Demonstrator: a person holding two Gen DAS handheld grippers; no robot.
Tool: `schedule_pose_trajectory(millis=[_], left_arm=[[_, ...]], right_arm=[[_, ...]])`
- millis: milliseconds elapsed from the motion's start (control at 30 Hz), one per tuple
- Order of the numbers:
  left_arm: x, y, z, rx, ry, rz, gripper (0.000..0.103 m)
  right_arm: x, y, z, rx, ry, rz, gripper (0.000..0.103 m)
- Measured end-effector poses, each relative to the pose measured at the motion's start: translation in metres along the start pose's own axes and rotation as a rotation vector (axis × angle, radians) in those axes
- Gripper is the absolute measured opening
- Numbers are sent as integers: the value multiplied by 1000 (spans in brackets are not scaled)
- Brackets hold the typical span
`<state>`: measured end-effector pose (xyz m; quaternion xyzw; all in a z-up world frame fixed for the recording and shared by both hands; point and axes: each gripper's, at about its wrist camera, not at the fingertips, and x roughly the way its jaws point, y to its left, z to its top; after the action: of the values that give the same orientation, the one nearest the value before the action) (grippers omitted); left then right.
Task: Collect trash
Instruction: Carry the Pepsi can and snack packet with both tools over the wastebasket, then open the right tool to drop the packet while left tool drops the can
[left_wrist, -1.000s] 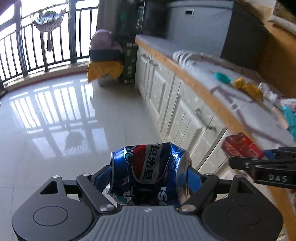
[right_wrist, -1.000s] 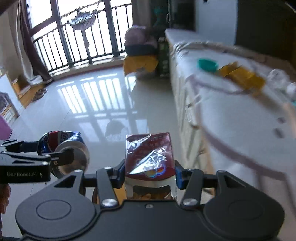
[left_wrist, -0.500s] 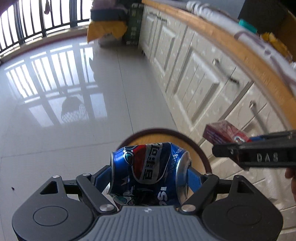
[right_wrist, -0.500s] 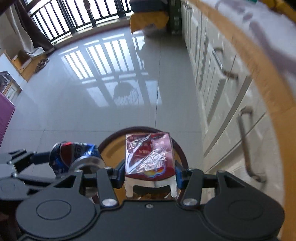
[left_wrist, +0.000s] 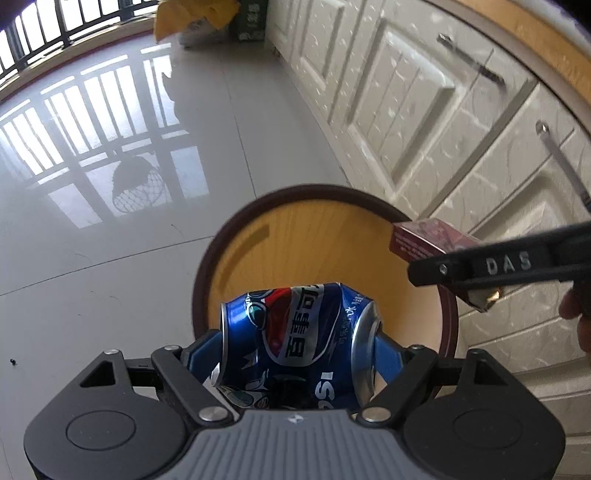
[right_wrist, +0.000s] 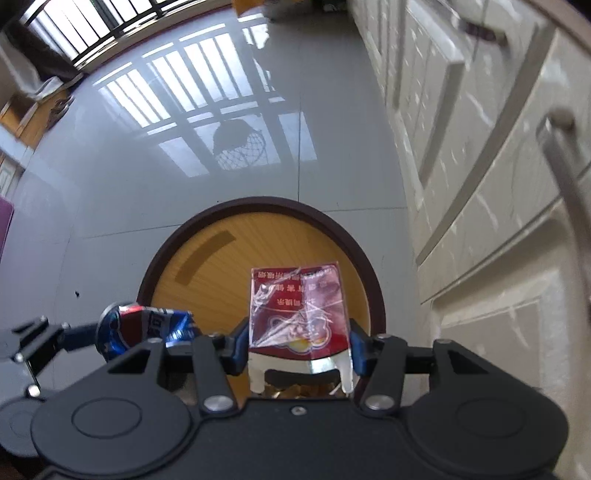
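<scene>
On the left we hold the left gripper (left_wrist: 295, 354) with its jaws pinching a dented blue Pepsi can (left_wrist: 291, 343), which lies sideways between the blue pads, one end against each pad. The can hangs above the near left part of a round bin (left_wrist: 207, 273), whose dark brown rim encircles an orange-yellow inner wall; in the right wrist view the same can (right_wrist: 147, 326) appears at the left rim of the bin (right_wrist: 255, 203), carried by the left gripper (right_wrist: 122, 332) entering from the left edge. The bin stands on the glossy pale tiled floor (left_wrist: 92, 229), which mirrors a barred window and a netted hanging object. Toward the right we hold the right gripper (right_wrist: 299, 343) with its jaws pinching a dark red cigarette pack (right_wrist: 299, 310) wrapped in crinkled clear film, its silver foil end facing the camera. The pack sits above the right half of the bin opening. In the left wrist view the pack (left_wrist: 424, 236) appears over the right rim, with the right gripper (left_wrist: 443, 258) finger marked "DAS" crossing in front of it. At the far right, white panelled cabinet doors (left_wrist: 424, 110) with metal bar handles (right_wrist: 569, 170) stand just beside the bin.
</scene>
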<state>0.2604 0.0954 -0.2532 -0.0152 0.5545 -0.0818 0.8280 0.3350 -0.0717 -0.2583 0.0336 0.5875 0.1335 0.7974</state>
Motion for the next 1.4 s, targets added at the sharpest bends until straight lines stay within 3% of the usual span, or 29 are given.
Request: schedule_pose_trajectory(millis=[333,500,667,900,1400], left_arm=[[25,-10,-8,58,63,-34,84],[33,-12,-9,71,78,-45,84],[38,-16,-9,94,77,-61,85],[42,-17,-3,143,58,-61,85],[55,-18,2,205,80,-40,87]], right_arm=[[22,6,2,-35,-23,37,56],[27,4,1,-14,-13,31,82],[28,0,1,1,-5,10,97],[21,-8,-4,33,23,-3,102],[15,-9,-13,14,75,-37,103]])
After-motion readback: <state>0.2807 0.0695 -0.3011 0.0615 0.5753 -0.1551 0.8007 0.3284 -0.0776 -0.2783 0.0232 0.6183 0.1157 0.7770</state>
